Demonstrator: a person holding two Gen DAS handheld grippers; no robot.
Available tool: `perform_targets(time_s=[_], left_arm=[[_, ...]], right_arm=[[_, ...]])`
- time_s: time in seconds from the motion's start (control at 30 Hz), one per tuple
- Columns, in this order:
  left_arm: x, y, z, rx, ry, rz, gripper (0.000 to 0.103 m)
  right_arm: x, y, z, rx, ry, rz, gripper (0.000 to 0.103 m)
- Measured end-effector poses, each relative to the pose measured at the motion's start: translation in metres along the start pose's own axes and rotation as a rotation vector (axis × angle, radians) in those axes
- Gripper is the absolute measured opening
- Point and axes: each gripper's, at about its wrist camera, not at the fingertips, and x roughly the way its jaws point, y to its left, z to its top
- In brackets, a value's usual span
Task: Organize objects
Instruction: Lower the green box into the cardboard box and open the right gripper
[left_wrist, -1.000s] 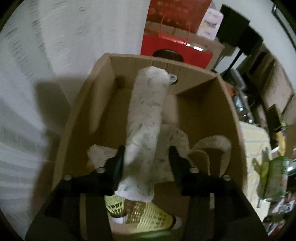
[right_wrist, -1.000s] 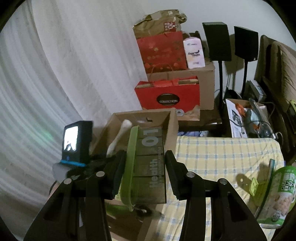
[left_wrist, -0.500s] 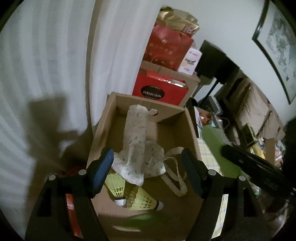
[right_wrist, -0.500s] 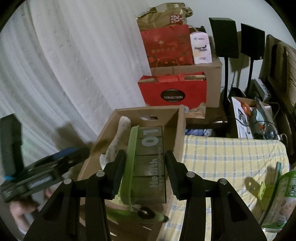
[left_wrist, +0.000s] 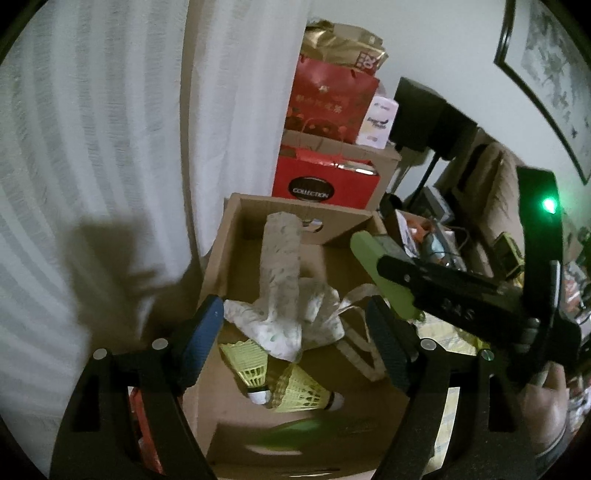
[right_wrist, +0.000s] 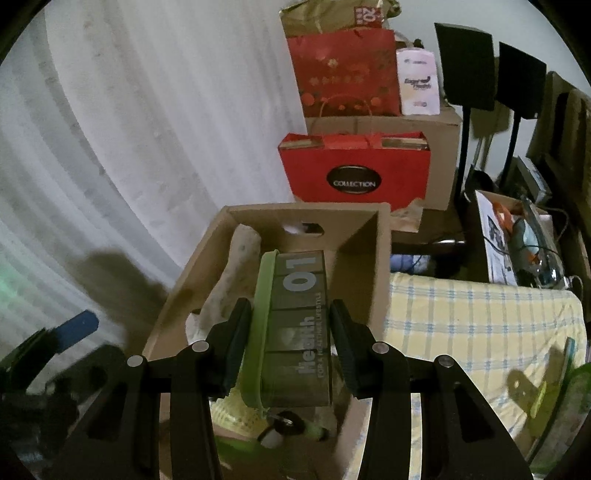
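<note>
An open cardboard box stands by the curtain. Inside lie a white floral cloth bag, yellow shuttlecocks and a green item. My left gripper is open and empty above the box's near side. My right gripper is shut on a green-edged grey pill case marked "Health 01", held over the box; it also shows in the left wrist view.
Red gift bags and a larger cardboard box stand behind. A yellow checked cloth covers the surface to the right, with a green packet. Black speakers stand at the back right. A white curtain hangs left.
My left gripper let go of the cloth bag, opened and pulled back from the box. My right gripper moved the pill case closer over the box.
</note>
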Motion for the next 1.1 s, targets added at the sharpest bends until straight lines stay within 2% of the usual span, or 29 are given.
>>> perform_targets(time_s=[0.27,0.47,0.73,0.87,1.1], left_arm=[[0.016,0.012,-0.008,-0.025,0.030,0.008,0.077],[0.019,0.018,-0.013,-0.029,0.025,0.023,0.077],[0.023,0.025,-0.014,-0.049,0.029,0.036,0.077],[0.022,0.027,-0.015,-0.054,0.030,0.033,0.077],[0.019,0.024,-0.017,-0.053,0.022,0.037,0.077]], right_arm=[[0.043,0.011,0.003,-0.012,0.043,0.008,0.044],[0.073,0.014,0.008,0.002,0.078,0.006,0.044],[0.105,0.035,0.004,-0.079,0.173,0.018,0.046],[0.095,0.033,0.004,-0.082,0.168,0.003,0.056],[0.056,0.022,0.005,-0.103,0.100,-0.057,0.056]])
